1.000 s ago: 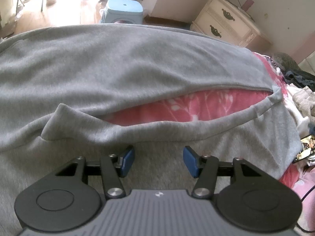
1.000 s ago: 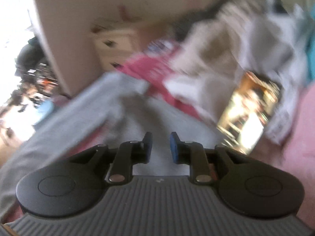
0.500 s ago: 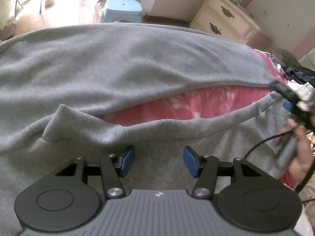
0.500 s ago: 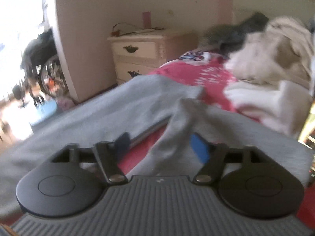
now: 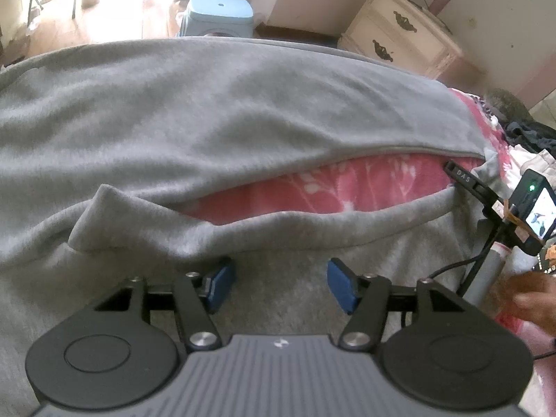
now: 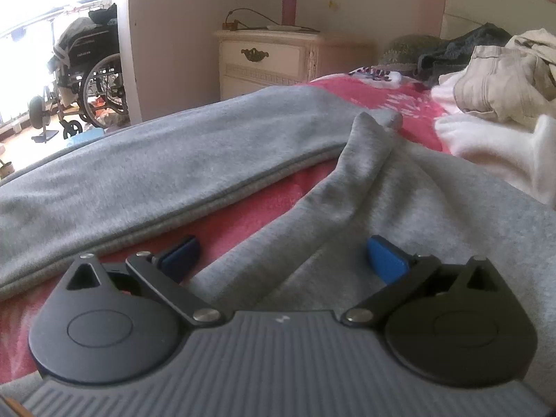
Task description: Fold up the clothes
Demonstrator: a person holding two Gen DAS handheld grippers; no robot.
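grey fleece garment (image 5: 243, 111) on pink bedspread (image 5: 347, 184), right hand-held gripper (image 6: 283, 257) opening

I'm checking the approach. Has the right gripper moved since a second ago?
Yes. The right gripper came down towards the grey garment; the nightstand now sits higher.

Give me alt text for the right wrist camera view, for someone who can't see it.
The right gripper, its jaws opening wide, sits low over a fold of a grey garment spread across a pink floral bedspread, the fold lying between the blue pads untouched. Behind are a cream nightstand, a wheelchair at left, and a pile of clothes at right.
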